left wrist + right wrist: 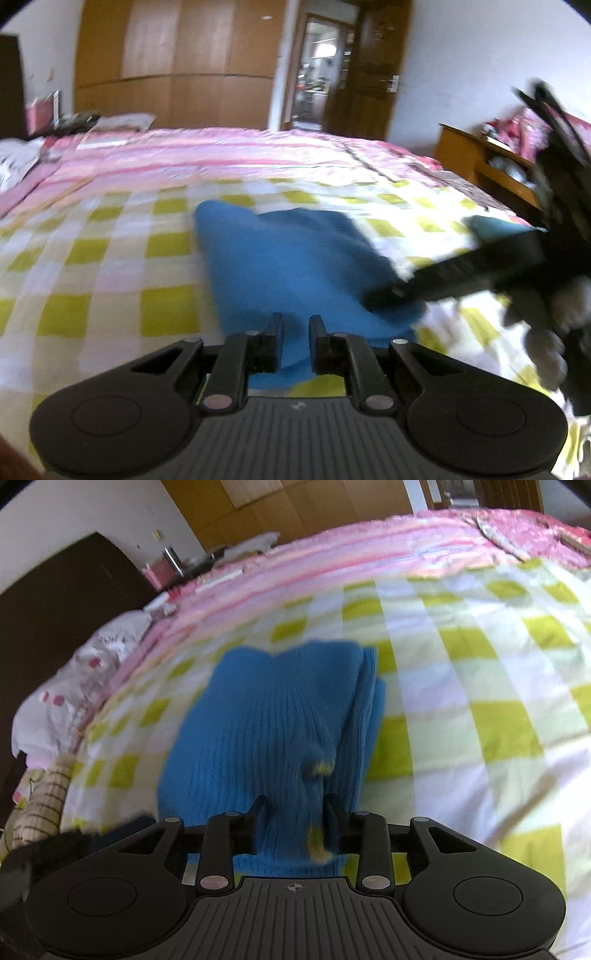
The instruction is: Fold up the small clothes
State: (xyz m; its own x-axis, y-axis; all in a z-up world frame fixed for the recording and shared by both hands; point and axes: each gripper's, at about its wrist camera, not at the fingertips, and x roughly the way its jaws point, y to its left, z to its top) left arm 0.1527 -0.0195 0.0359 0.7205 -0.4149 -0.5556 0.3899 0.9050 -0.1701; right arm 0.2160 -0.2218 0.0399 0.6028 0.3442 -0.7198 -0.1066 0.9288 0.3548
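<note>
A small blue ribbed knit garment (pixel 295 254) lies on the yellow-and-white checked bedspread (pixel 110 266), partly folded, with doubled layers on its right side in the right wrist view (pixel 273 720). My left gripper (pixel 296 325) has its jaws narrowly apart with the blue fabric's near edge between them. My right gripper (pixel 295 805) holds the garment's near edge between its jaws, beside a small yellow and dark detail (pixel 319 768). The right gripper also shows in the left wrist view (pixel 461 269), low over the garment's right side.
A pink striped quilt (pixel 240 151) covers the far part of the bed. A wooden wardrobe (pixel 177 62) and an open door (pixel 321 70) stand behind. A wooden bedside table (pixel 480 162) is at the right. A dark headboard (pixel 55 602) and pillows (pixel 85 672) are at the left.
</note>
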